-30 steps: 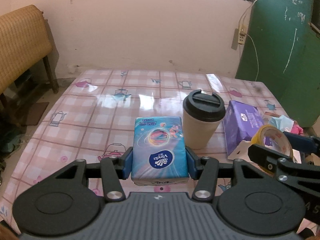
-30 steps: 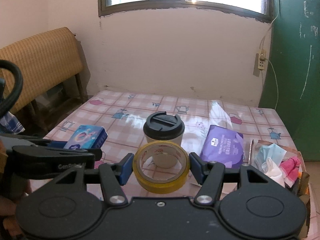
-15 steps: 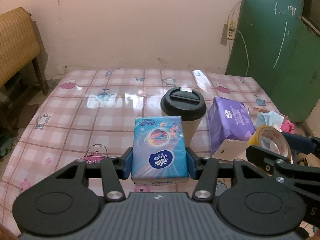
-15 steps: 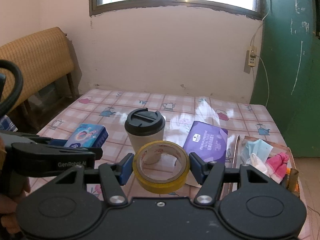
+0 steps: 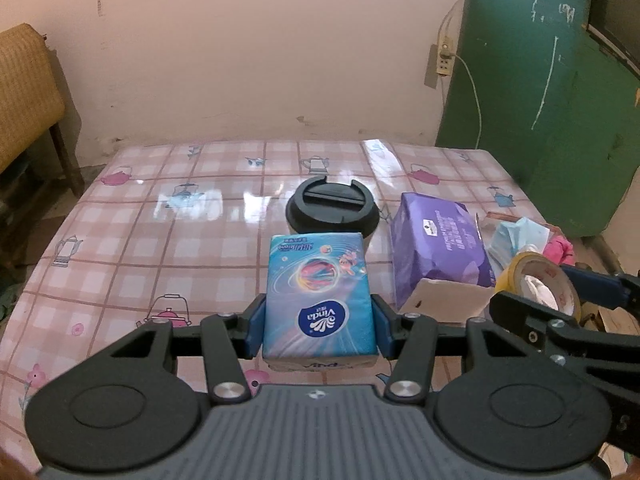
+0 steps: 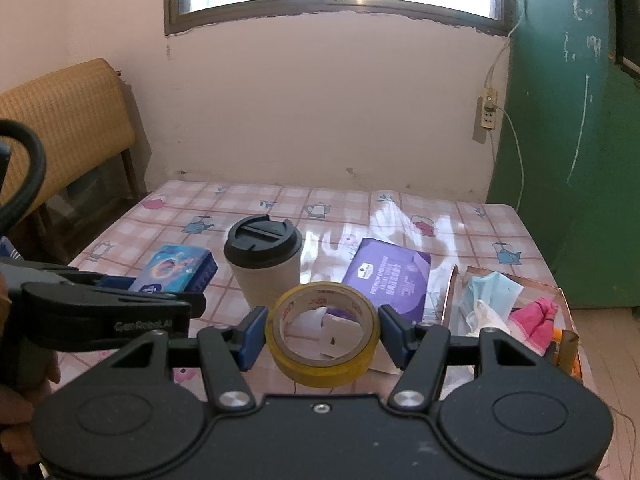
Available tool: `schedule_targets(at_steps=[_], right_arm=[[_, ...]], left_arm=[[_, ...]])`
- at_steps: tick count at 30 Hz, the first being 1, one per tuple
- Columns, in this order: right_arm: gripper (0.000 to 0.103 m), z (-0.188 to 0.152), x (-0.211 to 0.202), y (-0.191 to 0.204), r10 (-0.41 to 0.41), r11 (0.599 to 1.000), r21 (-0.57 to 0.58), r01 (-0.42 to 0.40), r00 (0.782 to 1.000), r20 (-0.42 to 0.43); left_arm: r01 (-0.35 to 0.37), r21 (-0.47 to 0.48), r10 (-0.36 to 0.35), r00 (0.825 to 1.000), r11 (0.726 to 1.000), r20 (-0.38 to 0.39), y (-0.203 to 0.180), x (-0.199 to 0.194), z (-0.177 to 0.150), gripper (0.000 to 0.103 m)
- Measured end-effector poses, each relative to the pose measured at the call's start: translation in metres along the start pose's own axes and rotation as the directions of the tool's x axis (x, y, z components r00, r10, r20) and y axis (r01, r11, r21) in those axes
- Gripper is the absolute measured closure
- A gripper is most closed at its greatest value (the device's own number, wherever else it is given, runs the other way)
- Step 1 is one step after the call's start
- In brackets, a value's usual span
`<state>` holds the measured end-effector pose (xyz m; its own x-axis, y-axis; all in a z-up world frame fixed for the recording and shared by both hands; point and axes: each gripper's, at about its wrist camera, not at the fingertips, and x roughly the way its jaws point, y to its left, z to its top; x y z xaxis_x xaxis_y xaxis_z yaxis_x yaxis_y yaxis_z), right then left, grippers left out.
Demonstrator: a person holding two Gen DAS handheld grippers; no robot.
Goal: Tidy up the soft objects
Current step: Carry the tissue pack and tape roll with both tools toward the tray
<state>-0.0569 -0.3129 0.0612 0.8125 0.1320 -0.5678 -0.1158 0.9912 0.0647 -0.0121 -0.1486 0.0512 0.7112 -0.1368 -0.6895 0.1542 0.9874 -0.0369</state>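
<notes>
My left gripper (image 5: 319, 330) is shut on a blue Vinda tissue pack (image 5: 318, 292) and holds it above the table; the pack also shows in the right wrist view (image 6: 176, 266). My right gripper (image 6: 322, 338) is shut on a yellow tape roll (image 6: 322, 334), which also shows at the right of the left wrist view (image 5: 538, 282). A purple tissue pack (image 5: 438, 244) lies on the table right of the cup. A cardboard box (image 6: 568, 344) at the table's right edge holds a blue face mask (image 6: 494, 288) and a pink cloth (image 6: 536, 318).
A white paper cup with a black lid (image 6: 264, 260) stands mid-table on the pink checked tablecloth (image 5: 160, 224). A wicker chair (image 6: 60, 120) stands at the left, a green door (image 6: 580, 140) at the right. A wall socket with a cable (image 6: 488, 114) hangs behind the table.
Both grippers have moved up and to the right over the table, each keeping its object. The cup and purple pack now appear lower and further left in both views.
</notes>
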Motion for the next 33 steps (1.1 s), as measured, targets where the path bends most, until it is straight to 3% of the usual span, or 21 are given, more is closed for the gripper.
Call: schedule_targets(at_steps=[33], right_arm=[[0.031,-0.011,-0.029,-0.058,-0.089,0.996,0.027,0.088,0.996,0.002]], left_arm=[[0.082,0.076,-0.083,0.997,0.994,0.001,-0.069,0.003,0.0,0.049]])
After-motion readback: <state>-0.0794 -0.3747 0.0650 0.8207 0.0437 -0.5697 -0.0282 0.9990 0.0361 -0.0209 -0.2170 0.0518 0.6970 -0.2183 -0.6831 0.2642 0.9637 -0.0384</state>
